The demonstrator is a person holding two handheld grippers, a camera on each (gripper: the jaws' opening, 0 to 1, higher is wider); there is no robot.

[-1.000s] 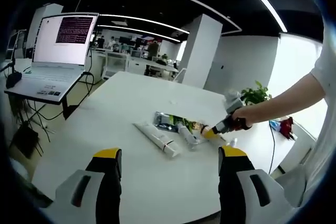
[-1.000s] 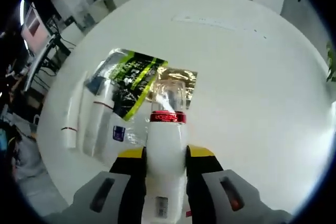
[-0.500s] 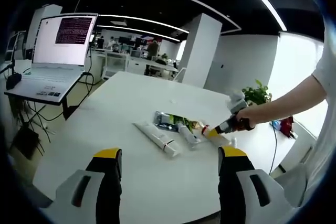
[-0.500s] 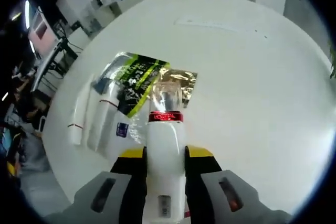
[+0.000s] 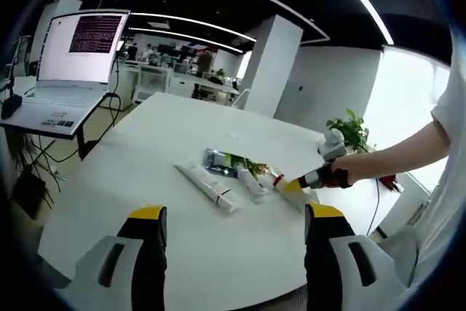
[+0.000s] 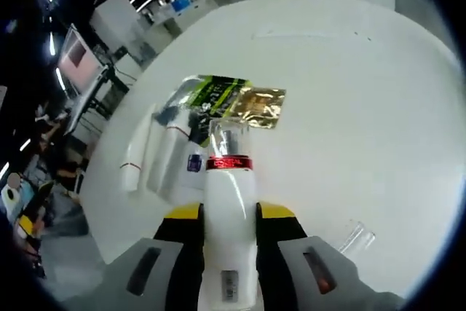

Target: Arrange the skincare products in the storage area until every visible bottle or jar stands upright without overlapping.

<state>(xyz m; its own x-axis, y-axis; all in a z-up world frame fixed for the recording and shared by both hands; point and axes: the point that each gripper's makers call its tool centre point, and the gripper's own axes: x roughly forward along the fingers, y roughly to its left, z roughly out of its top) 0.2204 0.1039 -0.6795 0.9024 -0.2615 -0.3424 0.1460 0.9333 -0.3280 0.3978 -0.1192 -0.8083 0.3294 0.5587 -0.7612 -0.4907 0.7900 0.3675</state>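
Observation:
My right gripper [image 6: 228, 213] is shut on a white bottle [image 6: 229, 209] with a red band and a clear cap, held above the white table [image 6: 364, 107]. Beyond the cap lie two white tubes [image 6: 156, 152], a green-and-black sachet [image 6: 211, 92] and a gold sachet [image 6: 258, 103]. In the left gripper view my left gripper [image 5: 233, 216] hangs open over the table's near edge with nothing between its jaws. That view has the tubes [image 5: 207, 184] and sachets [image 5: 226, 159] lying flat mid-table, and the right gripper [image 5: 300, 183] with the bottle beside them in a person's hand.
A small clear cap [image 6: 357, 236] lies on the table to the right of the bottle. A laptop [image 5: 58, 71] stands on a stand to the left of the table. A potted plant [image 5: 349, 132] is beyond the far right corner.
The right gripper has lifted and tilted with the bottle, so the tubes and sachets sit farther from it; a clear cap came into view. The left view shifted slightly.

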